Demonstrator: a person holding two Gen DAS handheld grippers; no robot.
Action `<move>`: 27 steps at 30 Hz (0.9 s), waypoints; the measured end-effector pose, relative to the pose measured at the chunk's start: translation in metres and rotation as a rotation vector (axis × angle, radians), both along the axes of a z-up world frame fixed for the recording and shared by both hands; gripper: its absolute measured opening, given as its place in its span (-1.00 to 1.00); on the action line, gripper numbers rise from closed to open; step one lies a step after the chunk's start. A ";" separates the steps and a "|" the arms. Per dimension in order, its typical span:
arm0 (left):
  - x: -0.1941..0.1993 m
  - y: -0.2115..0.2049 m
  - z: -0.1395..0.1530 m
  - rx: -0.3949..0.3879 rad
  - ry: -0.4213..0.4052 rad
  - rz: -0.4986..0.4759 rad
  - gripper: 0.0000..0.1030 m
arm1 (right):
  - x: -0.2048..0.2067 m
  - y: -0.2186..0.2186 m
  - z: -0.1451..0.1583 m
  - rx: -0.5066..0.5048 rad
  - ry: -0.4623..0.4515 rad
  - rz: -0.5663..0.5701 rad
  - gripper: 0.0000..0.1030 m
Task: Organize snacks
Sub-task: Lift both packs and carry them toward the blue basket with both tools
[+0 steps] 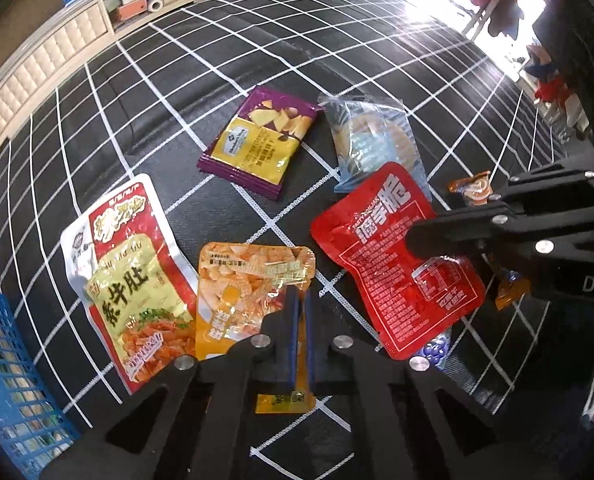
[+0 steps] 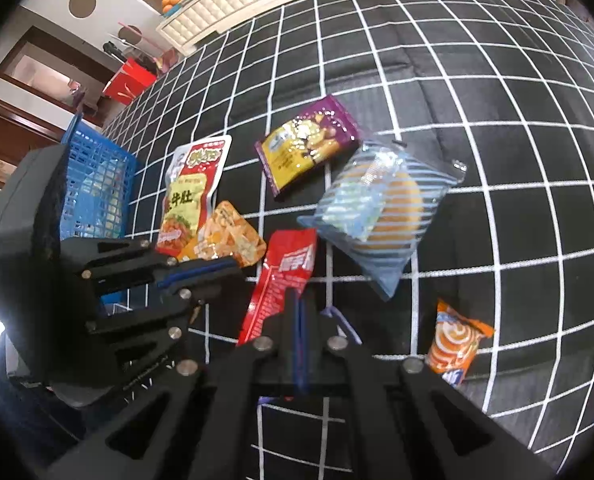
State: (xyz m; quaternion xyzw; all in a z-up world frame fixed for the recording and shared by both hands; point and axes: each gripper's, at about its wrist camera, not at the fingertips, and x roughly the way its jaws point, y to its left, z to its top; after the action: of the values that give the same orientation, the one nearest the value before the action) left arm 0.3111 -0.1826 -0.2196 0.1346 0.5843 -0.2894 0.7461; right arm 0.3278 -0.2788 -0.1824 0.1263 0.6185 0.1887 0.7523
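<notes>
Left fingers (image 1: pixel 300 300) clenched on the orange snack packet (image 1: pixel 253 280); right fingers (image 2: pixel 297 300) clenched on the glossy red packet (image 1: pixel 393 260), both packets lying on the bed. Beside them, a red-and-yellow pouch (image 1: pixel 129 264) reads "牛肚"; a purple-and-yellow packet (image 1: pixel 261 140) lies beyond. Black quilted bedcover (image 1: pixel 217 68) with white grid; blue plastic lattice basket (image 1: pixel 9 380) at its edge.

A bed (image 1: pixel 337 40) under a black cover with white grid lines carries the snacks — a purple-and-yellow packet (image 1: pixel 259 144), a clear blue-striped cake bag (image 2: pixel 381 212) and a red-and-white pouch (image 1: pixel 125 276). An orange wrapper (image 2: pixel 455 342) lies apart; a blue basket (image 2: pixel 95 192) stands at the edge.
</notes>
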 end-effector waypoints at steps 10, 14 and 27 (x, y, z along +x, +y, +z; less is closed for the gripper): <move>-0.020 0.029 0.035 -0.087 -0.053 0.068 -1.00 | -0.010 0.012 0.030 -0.011 -0.049 0.012 -0.95; -0.032 0.054 0.061 -0.115 -0.094 0.088 -1.00 | -0.016 0.022 0.050 -0.022 -0.086 0.022 -0.95; -0.068 0.119 0.163 -0.169 -0.282 0.192 -1.00 | -0.048 0.072 0.130 -0.015 -0.235 0.081 -0.95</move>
State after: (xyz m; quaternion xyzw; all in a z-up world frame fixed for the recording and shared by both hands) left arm 0.2429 -0.0637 -0.0571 0.0545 0.4577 -0.2431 0.8535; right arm 0.2799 -0.2072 -0.0523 0.0726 0.5322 0.2280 0.8121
